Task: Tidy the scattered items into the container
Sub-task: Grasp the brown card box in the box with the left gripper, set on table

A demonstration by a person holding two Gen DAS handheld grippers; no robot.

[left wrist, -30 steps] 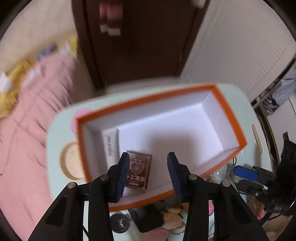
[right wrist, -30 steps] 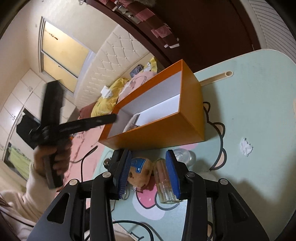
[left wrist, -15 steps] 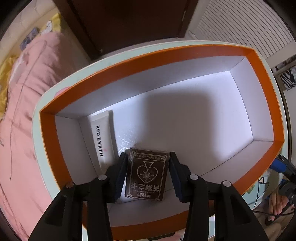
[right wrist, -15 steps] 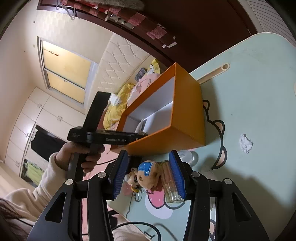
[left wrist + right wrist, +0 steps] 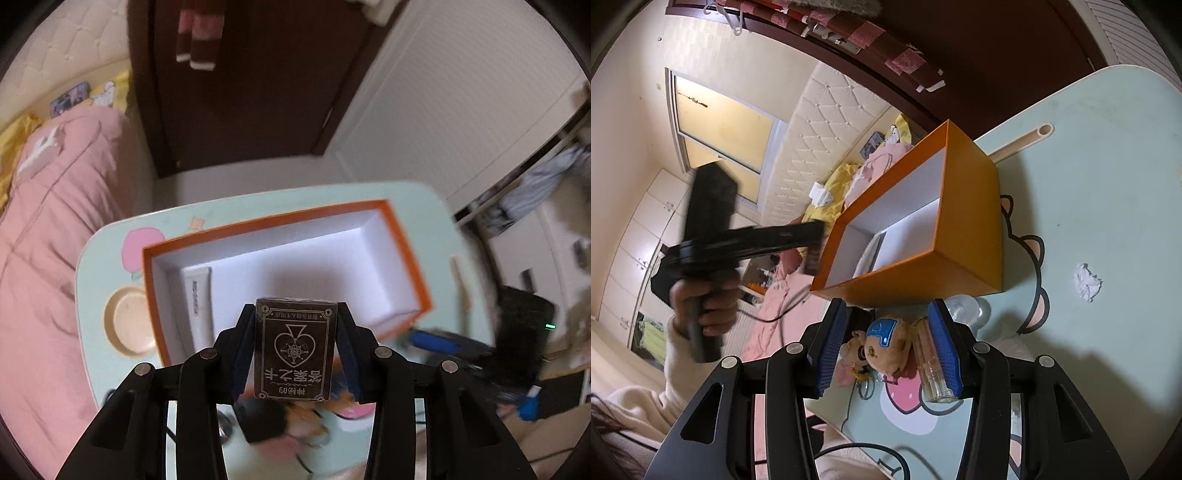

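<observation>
Now left gripper (image 5: 295, 350) fingers clamped on card box (image 5: 295, 349); right gripper (image 5: 888, 347) fingers apart.

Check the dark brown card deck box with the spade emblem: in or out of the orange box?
Out. The dark brown card deck box is clamped in the left gripper, held above the orange box, not resting on its white floor.

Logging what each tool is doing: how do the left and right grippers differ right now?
The left gripper is shut on a dark card box held above the orange box; the right gripper is open and holds nothing, its fingers either side of a plush toy on the table. Both have blue-padded black fingers.
</observation>
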